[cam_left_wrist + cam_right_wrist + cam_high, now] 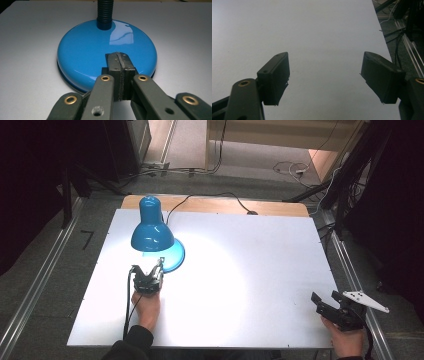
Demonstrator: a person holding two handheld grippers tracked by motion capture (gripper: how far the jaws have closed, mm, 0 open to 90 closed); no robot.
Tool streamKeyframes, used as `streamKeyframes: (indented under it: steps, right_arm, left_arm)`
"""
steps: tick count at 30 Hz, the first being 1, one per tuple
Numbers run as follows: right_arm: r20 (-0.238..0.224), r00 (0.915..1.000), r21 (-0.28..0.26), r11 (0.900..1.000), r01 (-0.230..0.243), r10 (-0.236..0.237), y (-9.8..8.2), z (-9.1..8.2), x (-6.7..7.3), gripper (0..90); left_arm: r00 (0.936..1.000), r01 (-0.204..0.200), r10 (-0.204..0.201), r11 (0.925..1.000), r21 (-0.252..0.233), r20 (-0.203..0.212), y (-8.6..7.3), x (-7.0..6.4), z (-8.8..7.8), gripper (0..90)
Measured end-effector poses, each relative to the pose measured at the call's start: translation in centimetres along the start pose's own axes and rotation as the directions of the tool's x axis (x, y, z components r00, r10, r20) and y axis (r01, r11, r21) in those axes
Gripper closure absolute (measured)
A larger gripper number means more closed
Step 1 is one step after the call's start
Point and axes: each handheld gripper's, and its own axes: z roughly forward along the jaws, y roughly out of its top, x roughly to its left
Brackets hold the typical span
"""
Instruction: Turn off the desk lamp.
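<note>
Though glossy, unlabelled blue lamp base (100,52)

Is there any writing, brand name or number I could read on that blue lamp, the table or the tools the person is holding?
None can be read in any view.
The blue lamp: its shade and its base are plain glossy blue, with only reflections.
The white table: bare, no print.
The left gripper and right gripper: dark, unmarked fingers with brass rivets.
The floor has a small dark mark, too small to tell.
</note>
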Motion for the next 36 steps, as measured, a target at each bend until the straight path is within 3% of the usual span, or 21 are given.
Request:
streamKeyframes:
  steps: [9, 16, 36]
  right_arm:
    - [-0.001, 1.0000, 0.003, 1.000, 0.002, -0.002, 0.0, 0.0, 0.0, 21.3]
    - [0.001, 1.0000, 0.005, 1.000, 0.003, -0.003, -0.1, 0.0, 0.0, 21.3]
    - [0.002, 1.0000, 0.011, 1.000, 0.005, -0.005, -0.1, 0.1, 0.1, 21.3]
  left_arm:
    - [0.9995, -0.022, 0.022, 0.9997, -0.008, -0.024, -0.1, -0.5, 0.6, 90.0]
    - [0.9997, 0.014, -0.014, 0.9999, -0.010, -0.022, -0.1, -0.1, 0.8, 90.0]
    - [0.9998, 0.013, -0.013, 0.9999, -0.012, -0.016, 0.3, 0.0, 1.5, 90.0]
